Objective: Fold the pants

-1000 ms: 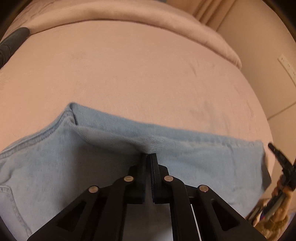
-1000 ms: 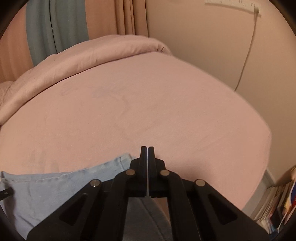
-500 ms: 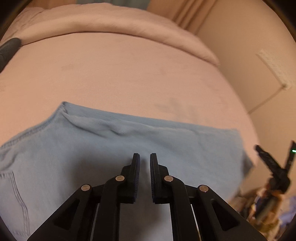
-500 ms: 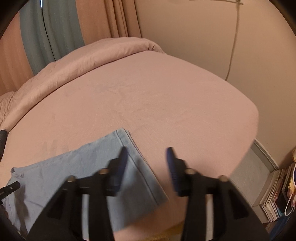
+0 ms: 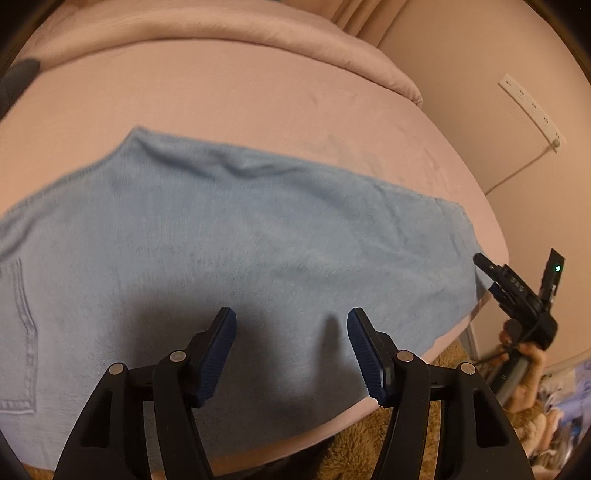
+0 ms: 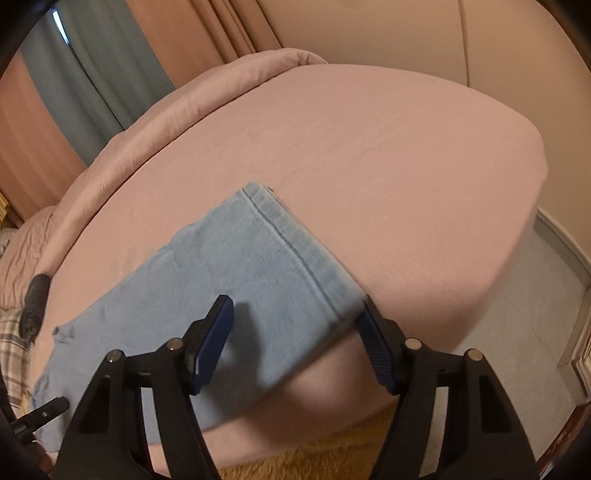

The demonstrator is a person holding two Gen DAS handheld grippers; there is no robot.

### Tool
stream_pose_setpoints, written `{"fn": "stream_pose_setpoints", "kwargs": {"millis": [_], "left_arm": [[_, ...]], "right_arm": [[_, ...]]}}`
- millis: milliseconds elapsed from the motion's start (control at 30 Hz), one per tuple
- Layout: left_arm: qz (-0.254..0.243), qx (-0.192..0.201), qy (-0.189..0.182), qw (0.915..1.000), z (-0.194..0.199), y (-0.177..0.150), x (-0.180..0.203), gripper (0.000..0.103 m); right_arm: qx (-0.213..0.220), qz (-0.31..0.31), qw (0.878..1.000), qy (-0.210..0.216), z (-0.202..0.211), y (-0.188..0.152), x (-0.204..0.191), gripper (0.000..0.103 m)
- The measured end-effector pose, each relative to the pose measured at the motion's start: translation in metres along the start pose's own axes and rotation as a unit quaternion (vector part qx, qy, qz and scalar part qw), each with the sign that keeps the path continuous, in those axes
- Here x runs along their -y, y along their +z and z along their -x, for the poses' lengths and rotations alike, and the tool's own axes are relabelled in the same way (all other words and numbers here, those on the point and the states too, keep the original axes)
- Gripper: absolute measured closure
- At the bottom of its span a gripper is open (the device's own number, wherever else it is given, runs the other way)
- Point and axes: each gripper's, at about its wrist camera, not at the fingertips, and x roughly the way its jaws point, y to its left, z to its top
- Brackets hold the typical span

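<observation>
Light blue denim pants (image 5: 240, 236) lie folded flat on the pink bed (image 5: 229, 96), close to its near edge. In the left wrist view a back pocket seam shows at the far left. My left gripper (image 5: 291, 325) hovers above the cloth, its jaws opening with nothing between them. My right gripper (image 6: 295, 314) hangs over the hem end of the pants (image 6: 229, 266), jaws opening too and pressing on nothing. At the right edge of the left wrist view the right gripper (image 5: 517, 291) appears in a person's hand (image 5: 528, 369).
A rolled pink duvet (image 5: 258, 33) lies along the bed's far side. A dark object (image 6: 35, 295) rests at the left of the bed. A wall with a power strip (image 5: 532, 107) is to the right. Brown shaggy rug (image 5: 354, 443) lies under the bed edge. Curtains (image 6: 110, 62) hang behind.
Both grippers let go of the denim and their jaws spread apart. Both pulled back toward the near bed edge; the pants now lie flat on the bed.
</observation>
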Motion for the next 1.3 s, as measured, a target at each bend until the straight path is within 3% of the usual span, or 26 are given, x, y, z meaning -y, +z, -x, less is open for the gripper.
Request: {"fn": "stream_pose_setpoints", "kwargs": {"millis": [67,133,267,400,600,667,733,867,967,1033,1100,1133,1267,1300], "left_arm": [[0.005,0.003,-0.011,0.9999,0.005,-0.001,-0.003,0.041],[0.012,0.005,-0.021,0.9997,0.011,0.000,-0.006,0.041],[0.016,0.019,-0.056,0.9981,0.032,0.003,-0.011,0.041],[0.036,0.047,-0.063,0.9963,0.054,0.007,-0.021,0.041],[0.071,0.105,-0.042,0.9910,0.102,0.004,-0.051,0.037],[0.081,0.123,-0.014,0.9891,0.115,0.000,-0.064,0.032],[0.094,0.128,0.017,0.9872,0.119,-0.003,-0.075,0.032],[0.123,0.115,0.026,0.9855,0.119,-0.013,-0.099,0.032],[0.130,0.108,0.042,0.9846,0.119,-0.018,-0.109,0.032],[0.133,0.105,0.052,0.9841,0.120,-0.022,-0.114,0.032],[0.137,0.105,0.059,0.9832,0.125,-0.024,-0.119,0.032],[0.138,0.109,0.061,0.9825,0.128,-0.025,-0.121,0.032],[0.145,0.127,0.077,0.9783,0.146,-0.029,-0.125,0.031],[0.148,0.132,0.082,0.9766,0.150,-0.031,-0.129,0.031]], "right_arm": [[0.006,-0.001,1.000,-0.009,-0.005,0.002,-0.003,0.051],[0.011,-0.010,1.000,-0.001,-0.009,0.005,-0.006,0.089],[0.021,0.015,1.000,0.010,0.000,0.012,-0.025,0.089],[0.065,0.067,0.993,0.066,0.036,0.019,-0.072,0.089],[0.107,0.180,0.959,0.192,0.091,0.005,-0.186,0.089],[0.088,0.219,0.940,0.246,0.093,-0.015,-0.230,0.089],[0.058,0.241,0.929,0.274,0.085,-0.037,-0.261,0.089],[-0.011,0.306,0.915,0.261,0.045,-0.099,-0.317,0.089],[-0.070,0.336,0.909,0.237,0.015,-0.139,-0.330,0.088],[-0.083,0.366,0.902,0.212,0.001,-0.160,-0.333,0.086],[-0.081,0.364,0.903,0.215,0.002,-0.158,-0.334,0.083],[-0.088,0.359,0.904,0.216,0.005,-0.155,-0.334,0.074],[-0.111,0.333,0.910,0.220,0.017,-0.140,-0.327,0.055],[-0.106,0.333,0.912,0.214,0.023,-0.138,-0.327,0.041]]}}
